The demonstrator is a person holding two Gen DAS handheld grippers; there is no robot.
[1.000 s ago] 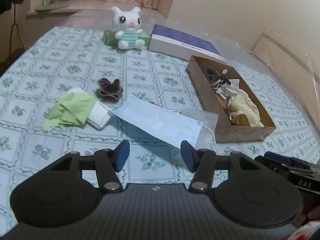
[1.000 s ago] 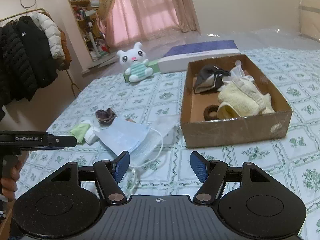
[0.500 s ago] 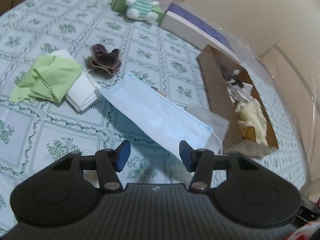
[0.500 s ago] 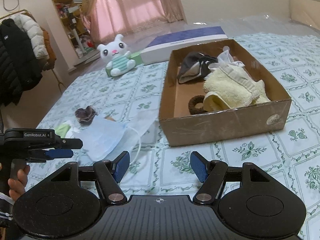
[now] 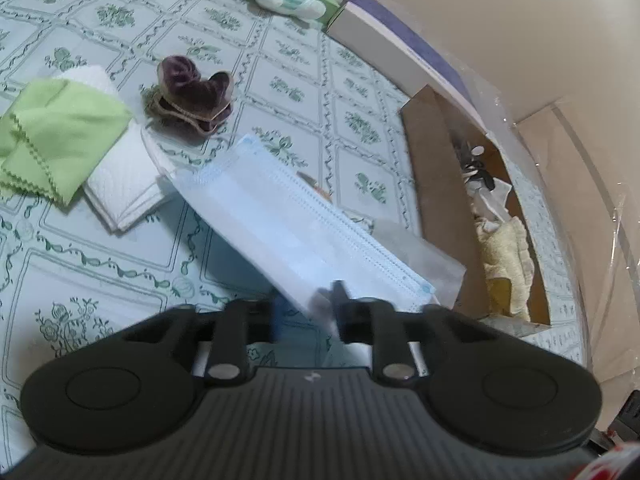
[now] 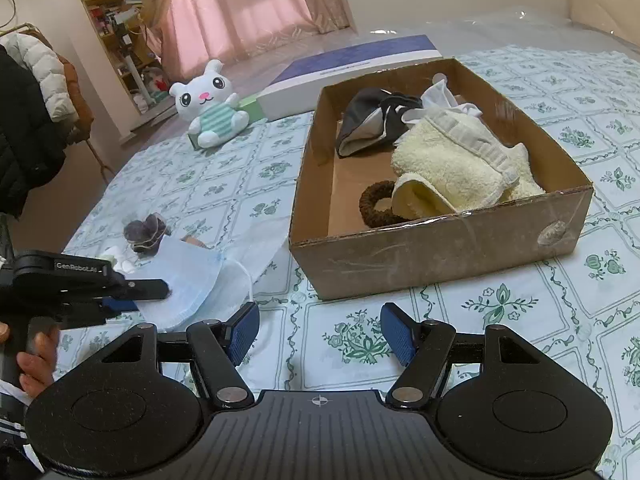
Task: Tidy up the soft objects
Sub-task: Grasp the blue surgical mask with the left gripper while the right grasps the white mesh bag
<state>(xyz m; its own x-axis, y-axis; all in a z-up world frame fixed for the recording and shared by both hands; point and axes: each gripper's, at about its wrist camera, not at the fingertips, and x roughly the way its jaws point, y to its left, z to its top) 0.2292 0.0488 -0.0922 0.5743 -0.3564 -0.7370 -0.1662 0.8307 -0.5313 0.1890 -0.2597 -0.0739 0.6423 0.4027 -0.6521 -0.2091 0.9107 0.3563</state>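
A light blue face mask (image 5: 304,216) lies on the patterned tablecloth, left of an open cardboard box (image 6: 440,248). My left gripper (image 5: 308,312) is at the mask's near edge; its jaws are closing, and the edge sits pinched between the pads. The right wrist view shows the same gripper (image 6: 148,294) low on the mask (image 6: 184,276). My right gripper (image 6: 320,334) hangs open above the cloth in front of the box, holding nothing. A purple scrunchie (image 5: 192,96), a green cloth (image 5: 60,136) and a folded white cloth (image 5: 120,188) lie left of the mask.
The box holds a cream towel (image 6: 452,160), dark fabric (image 6: 372,120) and a brown hair tie (image 6: 376,204). A plush bunny (image 6: 212,108) and a flat purple-and-white carton (image 6: 352,68) stand behind. A clear wrapper (image 5: 424,256) lies under the mask by the box. A hand (image 6: 32,364) grips the left tool.
My left gripper came down and forward onto the mask's near edge, and its jaws went from wide apart to nearly together. The right gripper drifted slightly closer to the box, still open.
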